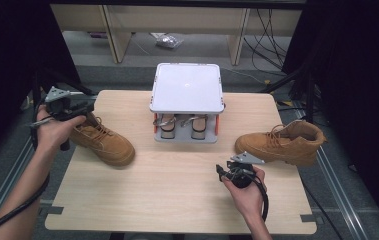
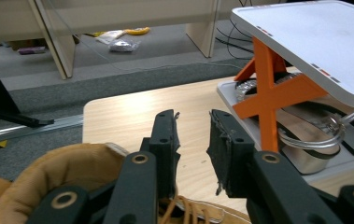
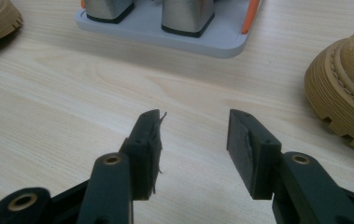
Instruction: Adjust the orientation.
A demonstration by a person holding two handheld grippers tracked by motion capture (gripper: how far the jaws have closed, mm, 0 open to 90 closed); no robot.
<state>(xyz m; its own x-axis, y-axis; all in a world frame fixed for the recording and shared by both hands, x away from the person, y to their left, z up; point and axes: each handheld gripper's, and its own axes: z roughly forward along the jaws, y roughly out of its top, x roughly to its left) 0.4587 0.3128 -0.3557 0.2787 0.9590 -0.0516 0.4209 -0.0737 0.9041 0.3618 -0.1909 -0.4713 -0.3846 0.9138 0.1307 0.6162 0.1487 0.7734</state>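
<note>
Boots flank a rack [image 1: 187, 95] on the table [image 1: 177, 185]; left gripper [image 2: 193, 140], jaws apart, over left boot [image 1: 104, 142]; right gripper [image 3: 193, 140] gapes near right boot [image 1: 282, 142]

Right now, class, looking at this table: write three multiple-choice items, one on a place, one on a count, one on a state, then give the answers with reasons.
1. Where is the rack?
A. at the table's far middle
B. at the near left corner
C. on the floor

2. How many boots are on the table?
A. one
B. two
C. four

3. How do the right tongs stand?
A. shut on a boot
B. shut on nothing
C. open over bare wood

Answers:
1 A, the high view shows it centred at the far edge.
2 B, a left boot and a right boot flank the rack.
3 C, the right gripper view shows a gap between the jaws with nothing in it.
</note>
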